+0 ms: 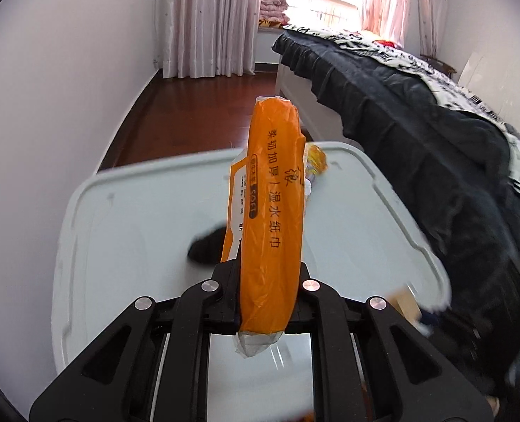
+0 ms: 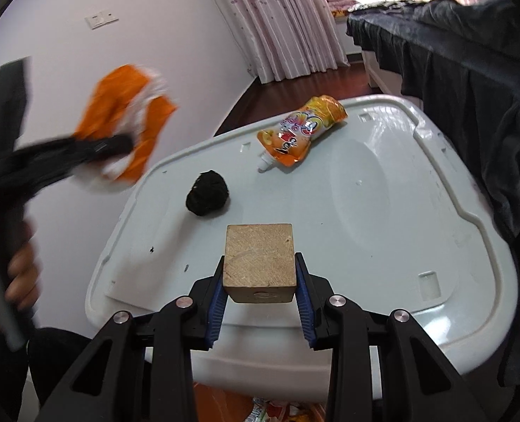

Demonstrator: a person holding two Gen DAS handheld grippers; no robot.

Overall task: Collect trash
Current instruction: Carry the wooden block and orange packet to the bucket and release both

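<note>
My left gripper [image 1: 268, 270] is shut on an orange tissue wrapper [image 1: 272, 211] and holds it upright above the pale plastic lid [image 1: 126, 218]. In the right wrist view the left gripper [image 2: 119, 144] and the wrapper [image 2: 126, 119] show blurred, up at the left above the lid's edge. My right gripper [image 2: 260, 281] is shut on a wooden block [image 2: 259, 260] over the near part of the lid [image 2: 400, 211]. An orange drink pouch [image 2: 302, 130] lies at the far side, also in the left wrist view [image 1: 316, 161]. A black crumpled ball [image 2: 207, 193] lies mid-lid, partly hidden in the left wrist view [image 1: 205, 246].
A bed with a dark blanket [image 1: 418, 133] runs along the right of the lid. A white wall [image 1: 66, 88] is on the left. Dark wood floor [image 1: 196, 112] and pink curtains [image 1: 207, 17] lie beyond. Colourful wrappers [image 2: 277, 411] show below the lid's near edge.
</note>
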